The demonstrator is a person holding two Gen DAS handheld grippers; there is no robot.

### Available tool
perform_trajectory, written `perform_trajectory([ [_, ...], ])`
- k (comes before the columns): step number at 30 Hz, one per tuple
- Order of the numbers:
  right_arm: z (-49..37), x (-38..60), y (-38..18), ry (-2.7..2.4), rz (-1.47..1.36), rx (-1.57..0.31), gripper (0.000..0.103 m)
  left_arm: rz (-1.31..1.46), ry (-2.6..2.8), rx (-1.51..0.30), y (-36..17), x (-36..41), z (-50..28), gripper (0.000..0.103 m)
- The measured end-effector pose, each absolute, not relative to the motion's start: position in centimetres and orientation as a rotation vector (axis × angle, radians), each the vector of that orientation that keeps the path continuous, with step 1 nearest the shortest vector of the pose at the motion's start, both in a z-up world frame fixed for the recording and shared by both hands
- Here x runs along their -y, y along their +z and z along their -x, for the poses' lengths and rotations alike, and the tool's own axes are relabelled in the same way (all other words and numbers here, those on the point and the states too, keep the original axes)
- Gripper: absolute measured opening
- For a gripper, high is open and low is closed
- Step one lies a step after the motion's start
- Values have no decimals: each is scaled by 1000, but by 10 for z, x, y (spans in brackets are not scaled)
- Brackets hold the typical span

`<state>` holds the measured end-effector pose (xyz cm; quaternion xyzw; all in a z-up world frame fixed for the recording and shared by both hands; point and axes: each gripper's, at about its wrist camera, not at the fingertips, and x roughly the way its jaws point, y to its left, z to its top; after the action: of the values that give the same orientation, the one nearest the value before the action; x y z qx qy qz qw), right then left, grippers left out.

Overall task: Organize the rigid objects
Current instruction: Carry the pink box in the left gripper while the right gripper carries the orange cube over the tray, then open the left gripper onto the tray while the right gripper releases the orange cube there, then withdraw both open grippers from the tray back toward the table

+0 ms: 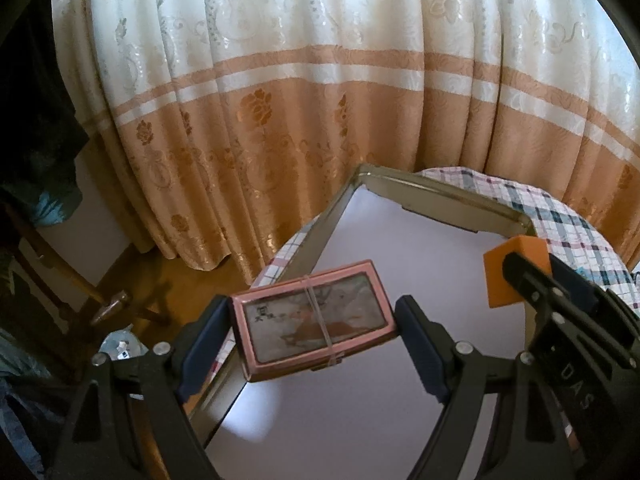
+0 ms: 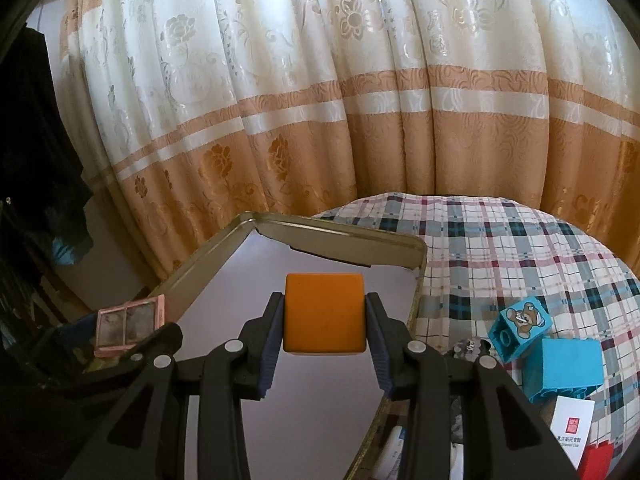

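A pink flat box (image 1: 316, 320) with a rubber band round it hangs over the left rim of a shallow metal tray (image 1: 440, 196), which has a white floor. My left gripper (image 1: 312, 312) is shut on the box's two short ends. An orange cube (image 2: 324, 314) is held above the tray's (image 2: 344, 236) floor, with my right gripper (image 2: 324, 300) shut on its sides. In the left wrist view the cube (image 1: 516, 276) shows at the right with the other gripper behind it. In the right wrist view the pink box (image 2: 130, 326) shows at the left.
The tray lies on a checked cloth (image 2: 500, 240). Right of the tray on the cloth are a blue block with a bear picture (image 2: 520, 330), a larger blue block (image 2: 564, 368), a white card (image 2: 572, 424) and a red item (image 2: 598, 460). A cream and orange curtain (image 1: 280, 100) hangs behind.
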<state>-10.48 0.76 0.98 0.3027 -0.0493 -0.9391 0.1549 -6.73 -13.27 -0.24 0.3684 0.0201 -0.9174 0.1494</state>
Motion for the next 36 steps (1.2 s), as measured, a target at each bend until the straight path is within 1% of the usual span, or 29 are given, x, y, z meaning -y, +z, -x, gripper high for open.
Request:
perform_trajectory([
  [4,106,-7,5,-2670,-886,147,43,-1063,-2617,-97,-5,136,65,86],
  [7,106,-7,2,-2667,-886,144,43,-1063,-2595,-130,-8,138,62,90],
  [9,105,-7,3,-2672,-871,149,43,-1031,-2592,-137,-8,138,59,92],
  [10,103,-7,3,-2679,-851,151,46,-1010,-2590,-137,-7,138,57,94],
  [12,100,-8,5,-2704,-818,143,51,-958,-2576,-141,-5,138,53,95],
  [14,97,-9,6,-2718,-798,154,61,-895,-2568,-158,-4,139,47,96],
  [15,96,-10,6,-2725,-790,164,64,-857,-2568,-173,-3,139,42,97],
  [16,94,-12,7,-2740,-777,177,68,-825,-2571,-185,-2,140,39,100],
  [17,93,-16,9,-2751,-764,186,69,-794,-2572,-194,-1,140,35,102],
  [20,88,-22,13,-2789,-719,196,69,-640,-2568,-202,0,138,20,102],
  [23,84,-27,15,-2825,-702,202,70,-578,-2561,-179,2,134,14,102],
  [26,79,-34,19,-2860,-663,224,70,-514,-2583,-223,1,133,4,102],
  [27,77,-36,20,-2870,-650,230,70,-499,-2590,-236,1,132,1,102],
  [29,75,-39,20,-2890,-637,239,80,-487,-2598,-231,2,129,-1,102],
  [33,72,-41,22,-2906,-598,250,80,-466,-2606,-178,4,120,-1,102],
  [36,70,-39,23,-2924,-583,226,80,-484,-2608,-174,3,120,1,102],
])
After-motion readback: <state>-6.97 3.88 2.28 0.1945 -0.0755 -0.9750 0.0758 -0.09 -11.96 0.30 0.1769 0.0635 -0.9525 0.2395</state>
